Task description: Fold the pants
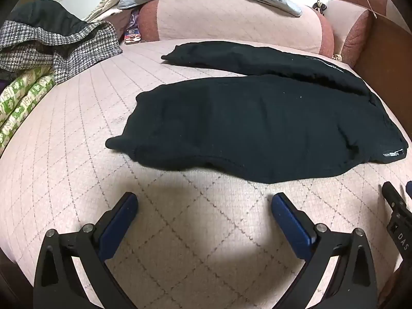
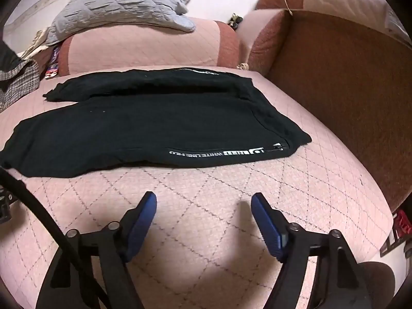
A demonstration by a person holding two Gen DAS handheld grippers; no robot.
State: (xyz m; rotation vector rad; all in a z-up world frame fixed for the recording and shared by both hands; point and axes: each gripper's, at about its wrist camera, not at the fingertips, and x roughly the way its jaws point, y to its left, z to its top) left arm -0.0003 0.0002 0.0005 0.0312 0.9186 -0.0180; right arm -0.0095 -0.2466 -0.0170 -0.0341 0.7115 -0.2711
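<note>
Across the pink quilted bed the black pants lie spread flat toward twelve o'clock, legs side by side ready for folding, while the left gripper and right gripper hover at six o'clock, both wide apart and empty.

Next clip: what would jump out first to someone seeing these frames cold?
The black pants lie spread flat on the pink quilted bed cover, legs toward the left, white lettering near the waist. In front of them, the left claw and right claw hover open and empty.
</note>
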